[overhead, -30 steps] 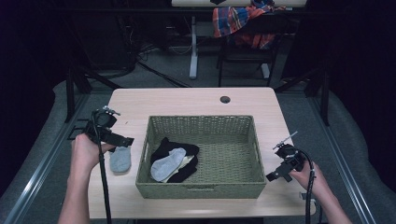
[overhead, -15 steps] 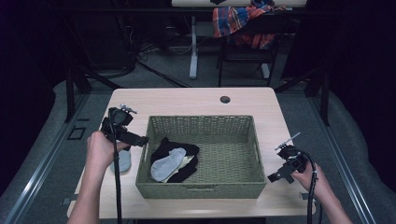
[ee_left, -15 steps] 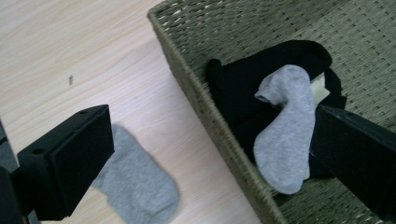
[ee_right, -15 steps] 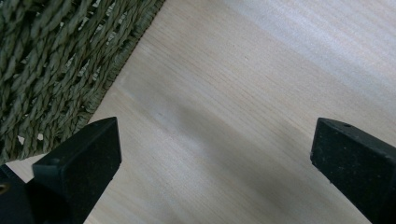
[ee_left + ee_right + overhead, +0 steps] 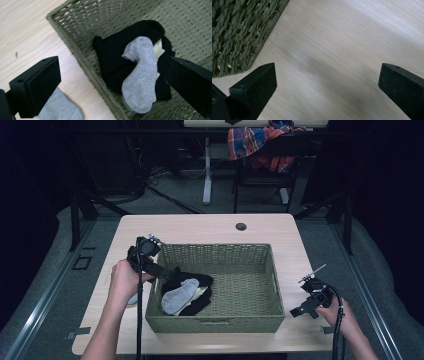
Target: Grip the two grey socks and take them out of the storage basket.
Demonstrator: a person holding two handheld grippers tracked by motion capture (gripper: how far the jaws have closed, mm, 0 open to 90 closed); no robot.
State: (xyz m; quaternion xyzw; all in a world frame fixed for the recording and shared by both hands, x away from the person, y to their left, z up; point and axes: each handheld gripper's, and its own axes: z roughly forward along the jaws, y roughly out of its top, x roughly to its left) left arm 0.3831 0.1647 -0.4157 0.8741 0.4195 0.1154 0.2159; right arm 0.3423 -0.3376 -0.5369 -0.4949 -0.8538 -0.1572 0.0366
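Note:
A green woven basket (image 5: 215, 249) stands mid-table. In its left part lie a grey sock (image 5: 179, 296) on a black sock (image 5: 196, 280), with a cream piece (image 5: 158, 50) under them. A second grey sock (image 5: 133, 298) lies on the table left of the basket, partly behind the hand. My left gripper (image 5: 166, 272) hangs open over the basket's left rim (image 5: 75, 50), its jaws wide apart above the black sock (image 5: 112, 50) and the grey sock (image 5: 140, 80). My right gripper (image 5: 297, 311) is open and holds nothing, low over the bare table (image 5: 337, 37) by the basket's right front corner (image 5: 234, 32).
A small dark grommet (image 5: 241, 226) sits in the table's far edge. Beyond the table stand a chair draped with plaid cloth (image 5: 260, 142) and table legs on a grey floor. The basket's right half (image 5: 250, 285) holds nothing.
My left gripper has swung right, from above the grey sock on the table to over the basket's left rim. The right gripper has hardly moved.

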